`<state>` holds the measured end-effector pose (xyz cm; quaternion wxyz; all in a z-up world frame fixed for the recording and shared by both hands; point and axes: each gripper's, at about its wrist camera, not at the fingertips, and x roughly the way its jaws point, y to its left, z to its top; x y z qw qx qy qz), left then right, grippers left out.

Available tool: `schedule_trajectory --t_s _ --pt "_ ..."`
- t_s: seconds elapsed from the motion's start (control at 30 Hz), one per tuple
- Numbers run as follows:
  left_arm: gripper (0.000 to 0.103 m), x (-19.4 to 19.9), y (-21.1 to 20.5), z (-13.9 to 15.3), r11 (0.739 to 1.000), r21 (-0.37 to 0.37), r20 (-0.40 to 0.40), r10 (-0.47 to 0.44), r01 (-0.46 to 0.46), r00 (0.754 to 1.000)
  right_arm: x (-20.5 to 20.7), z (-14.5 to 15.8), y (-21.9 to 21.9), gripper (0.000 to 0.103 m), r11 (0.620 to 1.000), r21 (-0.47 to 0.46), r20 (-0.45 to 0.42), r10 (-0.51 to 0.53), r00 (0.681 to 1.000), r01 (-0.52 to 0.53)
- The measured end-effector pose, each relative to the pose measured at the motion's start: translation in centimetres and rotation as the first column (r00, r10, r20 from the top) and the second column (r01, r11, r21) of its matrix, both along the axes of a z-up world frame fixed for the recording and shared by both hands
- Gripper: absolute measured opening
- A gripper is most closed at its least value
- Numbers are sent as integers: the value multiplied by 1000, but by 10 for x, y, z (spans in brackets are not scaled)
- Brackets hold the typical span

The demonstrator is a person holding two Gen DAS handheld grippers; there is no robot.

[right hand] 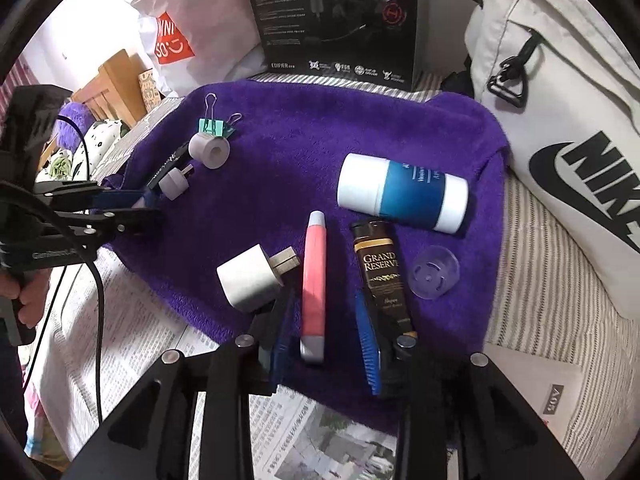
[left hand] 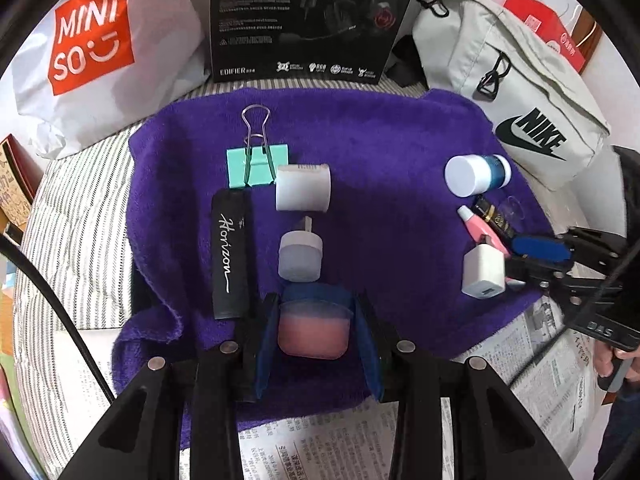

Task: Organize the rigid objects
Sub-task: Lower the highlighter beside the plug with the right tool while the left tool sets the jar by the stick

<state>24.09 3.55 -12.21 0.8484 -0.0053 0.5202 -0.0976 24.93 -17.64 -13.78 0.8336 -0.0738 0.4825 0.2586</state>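
Note:
On a purple towel (left hand: 380, 140) lie a teal binder clip (left hand: 256, 164), a white roll (left hand: 303, 188), a black Horizon bar (left hand: 230, 254) and a white plug adapter (left hand: 300, 256). My left gripper (left hand: 314, 330) holds a pink container with a blue lid (left hand: 312, 328) between its blue pads. My right gripper (right hand: 326, 332) is open around a pink tube (right hand: 314, 280), which lies on the towel. Beside it are a white charger (right hand: 252, 278), a black Grand Reserve tube (right hand: 382, 276), a clear cap (right hand: 434, 272) and a blue and white bottle (right hand: 402, 192).
A Miniso bag (left hand: 100, 52), a black Edifier box (left hand: 308, 16) and a grey Nike bag (left hand: 516, 80) stand behind the towel. Newspaper (left hand: 320, 448) lies under the towel's near edge. Striped bedding (left hand: 80, 208) surrounds it.

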Motion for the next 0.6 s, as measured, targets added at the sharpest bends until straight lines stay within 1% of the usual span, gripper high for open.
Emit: schedule_trajectory --t_s 0.17,0.33,0.47,0.6 --pt "35 3 -6 -1 1000 20 8 -5 4 1000 -6 9 -8 33 1000 2 21 -16 1000 16" --pt "35 7 -11 -2 999 44 9 -8 8 1000 -13 18 -15 41 999 19 45 -32 998 31" --pt "35 5 -16 -4 997 78 23 -23 21 999 -18 20 -19 41 999 23 47 -35 998 34" --pt "35 1 -16 -4 997 80 31 -24 22 999 -22 19 -22 41 999 16 43 -41 998 40"
